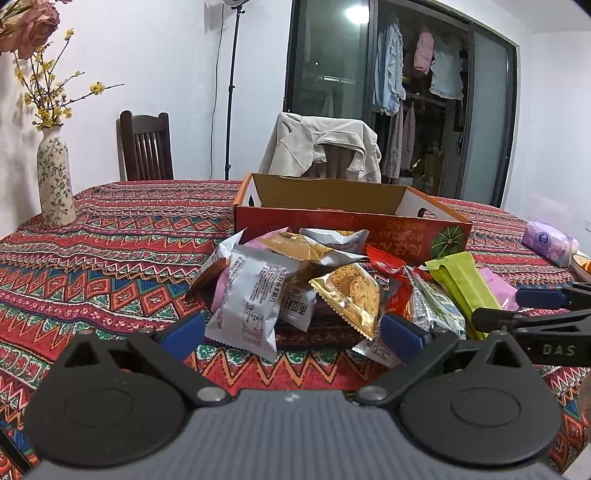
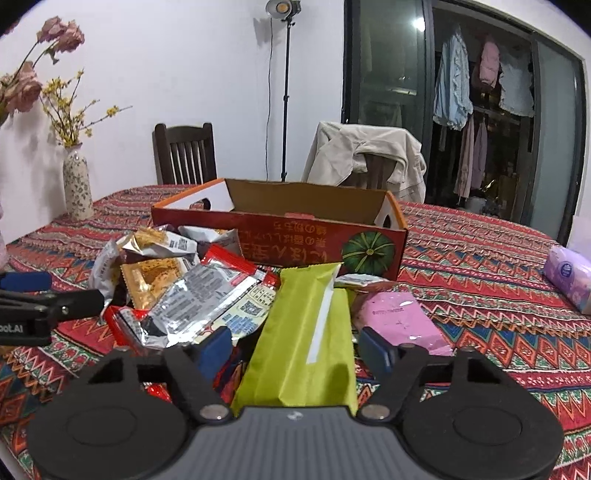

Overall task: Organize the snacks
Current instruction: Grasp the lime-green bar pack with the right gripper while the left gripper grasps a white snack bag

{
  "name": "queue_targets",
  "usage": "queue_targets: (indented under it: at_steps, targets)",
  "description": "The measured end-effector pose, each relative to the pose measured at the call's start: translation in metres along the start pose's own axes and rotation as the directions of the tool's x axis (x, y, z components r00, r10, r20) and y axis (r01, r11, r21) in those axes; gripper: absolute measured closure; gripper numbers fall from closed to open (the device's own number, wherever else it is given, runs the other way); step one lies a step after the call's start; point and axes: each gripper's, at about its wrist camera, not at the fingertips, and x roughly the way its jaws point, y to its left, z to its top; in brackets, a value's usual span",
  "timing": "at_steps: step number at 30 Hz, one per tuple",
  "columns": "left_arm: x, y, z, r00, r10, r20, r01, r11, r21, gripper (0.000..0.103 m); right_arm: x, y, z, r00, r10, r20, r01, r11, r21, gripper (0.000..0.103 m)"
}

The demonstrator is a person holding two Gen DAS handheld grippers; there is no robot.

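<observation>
A table [image 1: 110,258] under a red patterned cloth carries a heap of snack packets [image 1: 295,288] at its near middle; an open red cardboard box [image 2: 295,229] just behind; a flowered vase [image 1: 55,177] far left; a purple tissue pack [image 2: 569,277] right.

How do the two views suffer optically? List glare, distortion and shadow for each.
Left wrist view: fisheye bends the window frame, a lamp reflection glares on the glass, corners vignette black. Right wrist view: same bending, studio lamp shines into the lens, silver wrapper glints, gripper shadow falls on the green packet.
</observation>
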Motion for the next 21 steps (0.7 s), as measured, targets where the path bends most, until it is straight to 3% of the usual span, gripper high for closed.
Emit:
queue_targets:
  at_steps: [5,12,15,21]
  targets:
    - [0.002,0.002,-0.001,1.0,0.009,-0.007,-0.009,1.0,-0.007,0.0,0.012,0.007,0.004,1.0,-0.014,-0.024,0.013,0.999,-0.029,0.041]
    - [0.001,0.006,0.0,1.0,0.022,-0.008,-0.022,1.0,-0.015,0.0,0.015,0.011,0.007,0.999,-0.033,-0.031,0.032,0.999,-0.044,0.044]
    - [0.002,0.009,0.0,1.0,0.027,-0.015,-0.028,0.999,-0.021,0.0,0.015,0.01,0.008,0.997,-0.065,-0.036,0.063,0.997,-0.047,0.052]
    - [0.004,0.009,0.0,0.999,0.031,-0.019,-0.032,0.999,-0.026,0.0,0.024,0.019,0.007,0.993,-0.096,-0.062,0.089,0.991,-0.097,0.053]
